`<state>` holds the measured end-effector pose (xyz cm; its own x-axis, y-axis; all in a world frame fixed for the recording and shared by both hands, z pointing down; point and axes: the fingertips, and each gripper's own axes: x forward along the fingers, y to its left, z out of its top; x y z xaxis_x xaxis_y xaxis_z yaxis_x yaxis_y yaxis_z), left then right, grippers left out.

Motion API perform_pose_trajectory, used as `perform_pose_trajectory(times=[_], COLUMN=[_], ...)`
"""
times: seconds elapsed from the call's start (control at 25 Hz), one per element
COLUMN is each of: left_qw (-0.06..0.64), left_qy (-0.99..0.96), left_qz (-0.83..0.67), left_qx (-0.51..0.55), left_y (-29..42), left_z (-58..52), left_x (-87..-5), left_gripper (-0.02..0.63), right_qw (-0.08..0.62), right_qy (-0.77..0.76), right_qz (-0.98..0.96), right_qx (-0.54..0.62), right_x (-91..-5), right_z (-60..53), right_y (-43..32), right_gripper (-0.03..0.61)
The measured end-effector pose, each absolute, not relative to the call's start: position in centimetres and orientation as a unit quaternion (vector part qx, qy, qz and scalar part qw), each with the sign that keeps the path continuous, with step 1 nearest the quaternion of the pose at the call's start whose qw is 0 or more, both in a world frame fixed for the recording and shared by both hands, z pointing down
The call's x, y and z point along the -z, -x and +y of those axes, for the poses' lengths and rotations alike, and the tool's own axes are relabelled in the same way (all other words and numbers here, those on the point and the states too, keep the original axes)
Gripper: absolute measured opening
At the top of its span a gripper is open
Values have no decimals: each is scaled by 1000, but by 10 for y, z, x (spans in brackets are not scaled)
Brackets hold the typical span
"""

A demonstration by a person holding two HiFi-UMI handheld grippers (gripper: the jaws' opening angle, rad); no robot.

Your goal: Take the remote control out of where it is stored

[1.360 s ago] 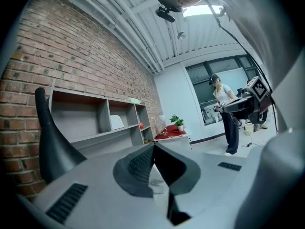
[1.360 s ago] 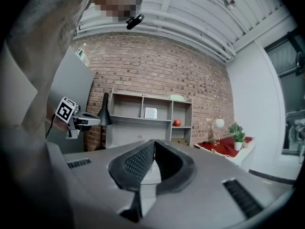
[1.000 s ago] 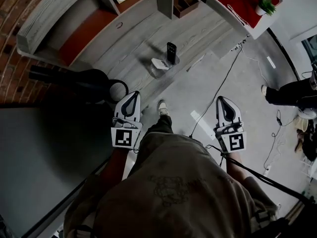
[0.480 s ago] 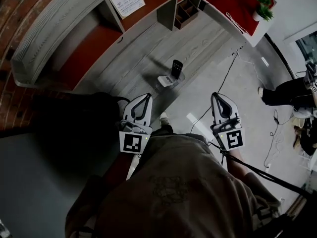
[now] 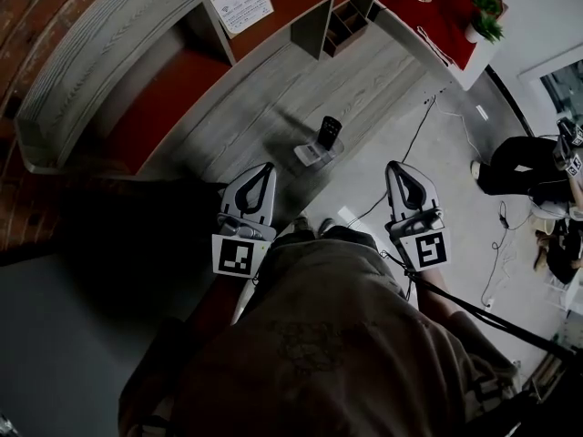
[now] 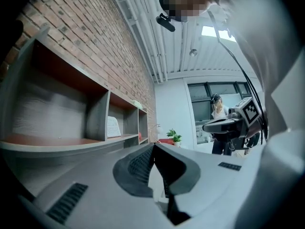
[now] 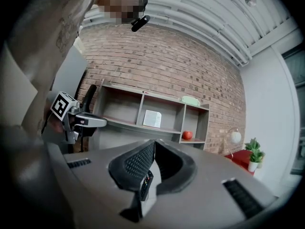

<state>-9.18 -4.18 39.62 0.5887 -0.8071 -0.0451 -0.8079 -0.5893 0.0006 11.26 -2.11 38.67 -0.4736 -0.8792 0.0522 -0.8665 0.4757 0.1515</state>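
- While the person is closing in on the grey desk [image 5: 255, 107], the approach step is under way; nothing is being gripped yet.
- The remote control [image 5: 329, 133] is standing upright in its small clear holder [image 5: 312, 154] near the desk's right edge, ahead of both grippers and well apart from them.
- The left gripper [image 5: 265, 167] and the right gripper [image 5: 393, 167] are pointing level toward the desk, each keeping its jaws pressed together on nothing.
- Next, as I judge it, one gripper is going to need its jaws spread, then a reach to the remote's upper part and a straight lift — the light holder may tip or come along.
- Against a second ago, the remote is showing nearer the grippers in the head view, and more of the far shelf [image 5: 182, 71] is coming into sight.
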Motion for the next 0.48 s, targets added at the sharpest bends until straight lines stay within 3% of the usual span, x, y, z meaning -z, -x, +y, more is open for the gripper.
perform_pose_trajectory(times=[0.48], left_qw=[31], left_qy=[879], left_qz=[476], left_qx=[-17], left_y=[100], left_z=[-53], left_x=[-380], left_gripper=[11], right_qw=[39], right_qy=[-501], right_qz=[-862], right_qx=[64], right_x=[-373], right_z=[-31], right_y=[-116], right_gripper=[14])
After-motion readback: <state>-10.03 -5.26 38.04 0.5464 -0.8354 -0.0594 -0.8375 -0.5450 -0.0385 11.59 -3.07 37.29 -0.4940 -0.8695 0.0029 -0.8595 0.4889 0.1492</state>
